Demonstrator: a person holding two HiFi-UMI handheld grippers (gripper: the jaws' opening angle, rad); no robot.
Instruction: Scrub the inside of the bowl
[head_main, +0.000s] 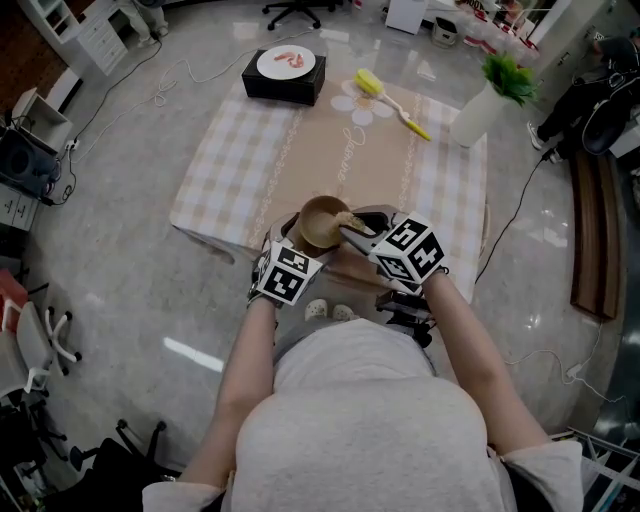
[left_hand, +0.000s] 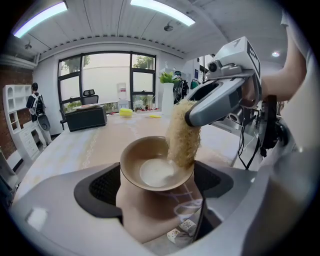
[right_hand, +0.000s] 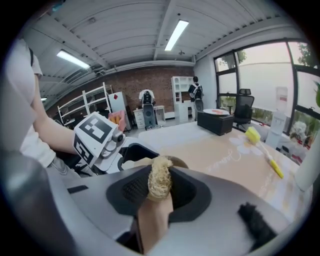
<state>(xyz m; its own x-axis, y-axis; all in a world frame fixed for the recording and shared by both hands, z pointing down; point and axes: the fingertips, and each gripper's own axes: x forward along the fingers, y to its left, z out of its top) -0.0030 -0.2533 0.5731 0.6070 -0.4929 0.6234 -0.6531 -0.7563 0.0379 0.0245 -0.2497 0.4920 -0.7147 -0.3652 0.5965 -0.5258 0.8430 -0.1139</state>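
Left gripper (left_hand: 159, 186) first: its two dark fingers (left_hand: 102, 187) are clamped on opposite sides of the bowl (left_hand: 150, 172), rim wedged between the pads, open side tipped towards the camera. It's a tan bowl with a paler patch at the bottom.

And the right gripper (right_hand: 160, 189): its fingers (right_hand: 131, 190) are squeezed tight on a straw-coloured fibrous scrubber (right_hand: 160, 179), which sticks out past the tips. From the left gripper view, that scrubber hangs down from the right gripper's grey nose and presses on the bowl's inner wall, on the side nearer the right gripper, just above the pale patch.

From the head view, both grippers meet at the near edge of the table (head_main: 250, 160), about the middle, marker cubes up, forearms coming in from below. The bowl sits right at that edge between them; whether it rests on the cloth or is held clear, I can't tell.

Further out, the checked tablecloth has a plain beige strip down the centre. At the far left corner there's a black box (head_main: 262, 85) with a white plate (head_main: 286, 62) on top. A yellow brush (head_main: 388, 97) lies by the far edge, well apart from the bowl. At the far right corner stands a white vase (head_main: 475, 115) with a green plant (head_main: 510, 75).
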